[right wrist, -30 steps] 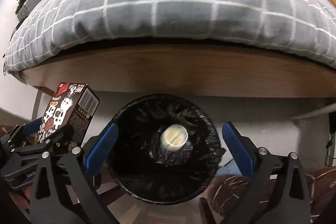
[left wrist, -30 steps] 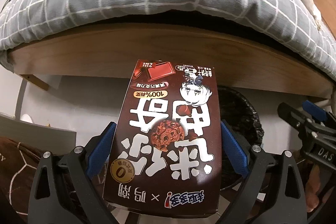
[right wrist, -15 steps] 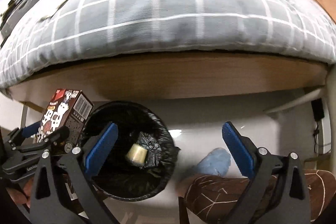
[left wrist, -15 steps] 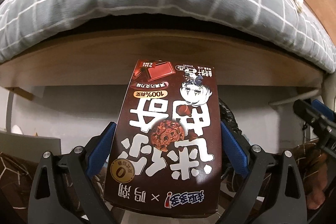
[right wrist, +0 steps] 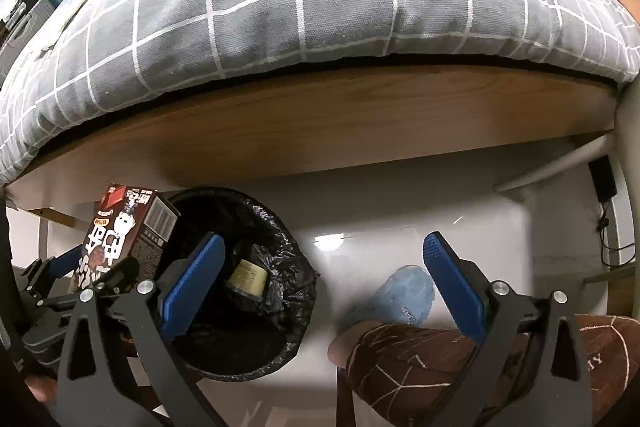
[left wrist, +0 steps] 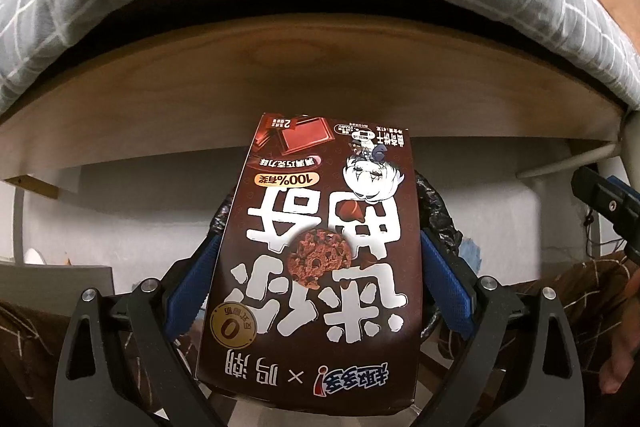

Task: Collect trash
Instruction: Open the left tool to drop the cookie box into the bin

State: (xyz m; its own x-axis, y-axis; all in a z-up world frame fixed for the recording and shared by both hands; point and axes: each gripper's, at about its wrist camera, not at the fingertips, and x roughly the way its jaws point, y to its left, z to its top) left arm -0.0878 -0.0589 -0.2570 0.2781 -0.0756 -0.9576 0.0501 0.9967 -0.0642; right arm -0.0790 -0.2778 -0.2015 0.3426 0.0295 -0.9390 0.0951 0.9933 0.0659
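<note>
A brown cookie box with white lettering stands upright between the blue pads of my left gripper, which is shut on it. Behind the box the rim of a black-bagged trash bin peeks out on both sides. In the right wrist view the same box hangs at the left rim of the bin. A yellowish tape-like roll lies inside the bin. My right gripper is open with nothing in it, to the right of the bin over the white floor.
A bed with a grey checked quilt and a wooden side rail overhangs the bin. A blue slipper and a person's leg in brown patterned trousers are beside the bin. A metal bed leg stands at right.
My right gripper has swung to the right, so the bin slid to the left of its view. The left gripper carried the box rightward until the bin sits right behind it.
</note>
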